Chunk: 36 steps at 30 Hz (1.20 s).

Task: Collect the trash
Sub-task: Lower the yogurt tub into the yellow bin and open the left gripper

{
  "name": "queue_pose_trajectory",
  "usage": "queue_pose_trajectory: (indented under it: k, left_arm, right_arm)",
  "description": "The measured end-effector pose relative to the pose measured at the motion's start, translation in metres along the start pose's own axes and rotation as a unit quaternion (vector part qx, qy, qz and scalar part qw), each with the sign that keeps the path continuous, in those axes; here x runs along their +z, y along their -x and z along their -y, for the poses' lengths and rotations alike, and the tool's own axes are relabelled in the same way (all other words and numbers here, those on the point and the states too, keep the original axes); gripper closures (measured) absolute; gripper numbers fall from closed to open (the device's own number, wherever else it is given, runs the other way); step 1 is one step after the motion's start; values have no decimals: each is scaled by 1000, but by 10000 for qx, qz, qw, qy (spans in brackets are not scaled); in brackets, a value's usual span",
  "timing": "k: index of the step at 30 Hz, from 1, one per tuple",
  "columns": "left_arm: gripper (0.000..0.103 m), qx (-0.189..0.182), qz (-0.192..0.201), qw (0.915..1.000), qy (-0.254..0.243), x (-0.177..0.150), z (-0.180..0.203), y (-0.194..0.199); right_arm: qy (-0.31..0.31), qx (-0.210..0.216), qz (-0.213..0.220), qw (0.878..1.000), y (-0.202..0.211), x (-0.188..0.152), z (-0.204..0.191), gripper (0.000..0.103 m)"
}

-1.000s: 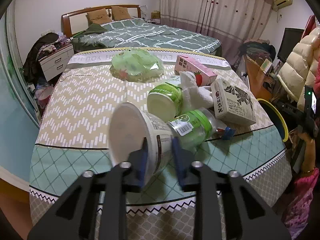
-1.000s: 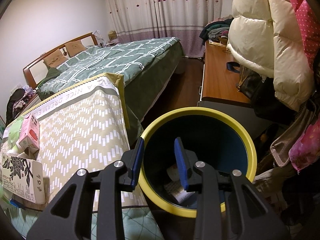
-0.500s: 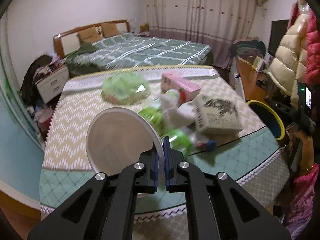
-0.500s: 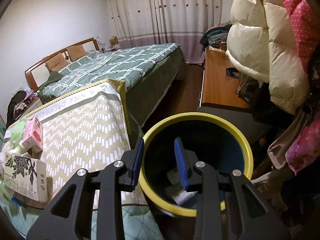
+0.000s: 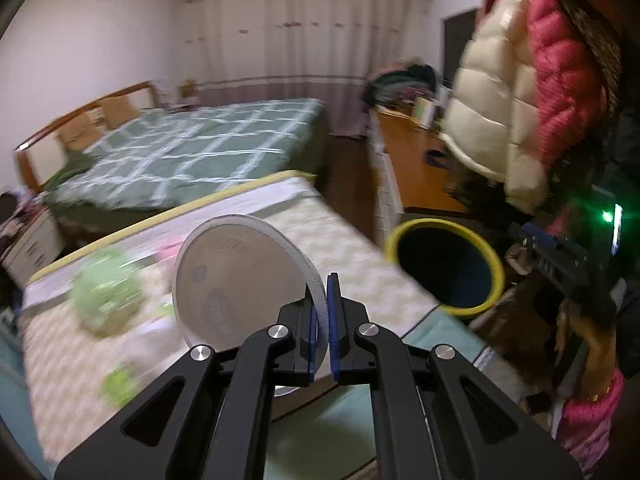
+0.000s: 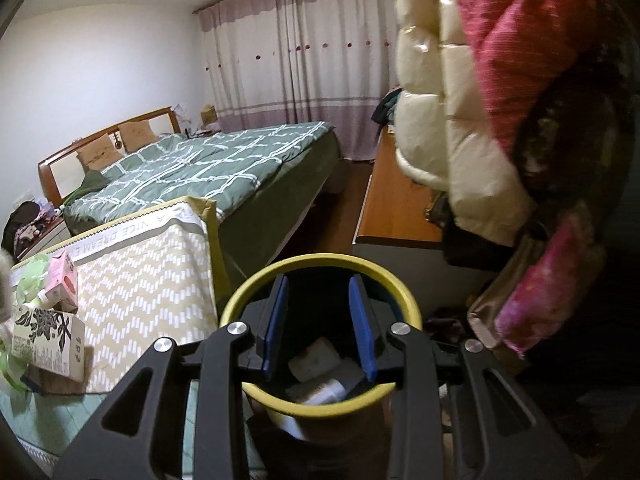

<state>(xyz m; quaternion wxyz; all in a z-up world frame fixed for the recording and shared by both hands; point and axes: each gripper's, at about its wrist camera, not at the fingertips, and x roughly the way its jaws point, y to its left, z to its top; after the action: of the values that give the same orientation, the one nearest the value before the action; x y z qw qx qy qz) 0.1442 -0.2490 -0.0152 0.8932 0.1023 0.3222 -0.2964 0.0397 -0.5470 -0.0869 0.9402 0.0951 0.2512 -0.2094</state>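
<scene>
- Blue pads of the left gripper (image 5: 323,322) are pressed together on the thin rim of a white paper bowl (image 5: 236,280), clamping its wall between them.
- The bowl hangs in the air on its side, its open mouth turned toward the camera and its wide face filling the space just left of the fingers.
- Below and behind the bowl lies the table with its patterned cloth (image 5: 352,248); blurred green items on it look like trash not yet collected, though the blur hides what they are.
- The bin (image 5: 448,266), dark inside with a yellow rim, stands off the table's right edge, so from the held bowl it lies forward and to the right, and lower.
- That is the relation the next move likely turns on: carry the bowl right, past the table edge, over the bin's mouth, then part the fingers.
- The right gripper (image 6: 322,324) hovers directly above the same bin (image 6: 248,292) with its fingers apart and nothing between them; pale scraps already lie at the bottom.
- On the right view's left side, a box (image 6: 48,338) with a dark flower print and a pink carton (image 6: 62,280) sit on the table.
- The right gripper is nearer the bin, but the left one has the load.
</scene>
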Motion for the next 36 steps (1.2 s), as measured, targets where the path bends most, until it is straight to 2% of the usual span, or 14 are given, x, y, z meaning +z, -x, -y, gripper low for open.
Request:
queue_pose_trajectory:
  k: [5,9,18,26,35,36]
  left_arm:
    - [97,-598,-311,9971,-363,34,59,-60]
    - [97,-880,-595,9923,-633,49,105,-110]
    - [97,-1021,-1259,9818,-992,60,180,-204]
    - [97,-953,-1677,9757,-1036,49,203,-251]
    - [96,-1027,-1937,9727,-760,45,193,-268]
    - [85,-1031,-1939,9728,-736,46,192,-269]
  right_arm:
    - [-68,-29,5,10000,17,-13,19,73]
    - [-32,0,-54,10000,25,-25,28,73]
    - [-270,-64,-115,9995,31,-39,58,73]
    - [-440,-91,-133,9989,32,-43,73,73]
    - [-422,-73,-63,9991,41,-39,68,73]
    - [-414,-77,-57,9991,42,-38,68,73]
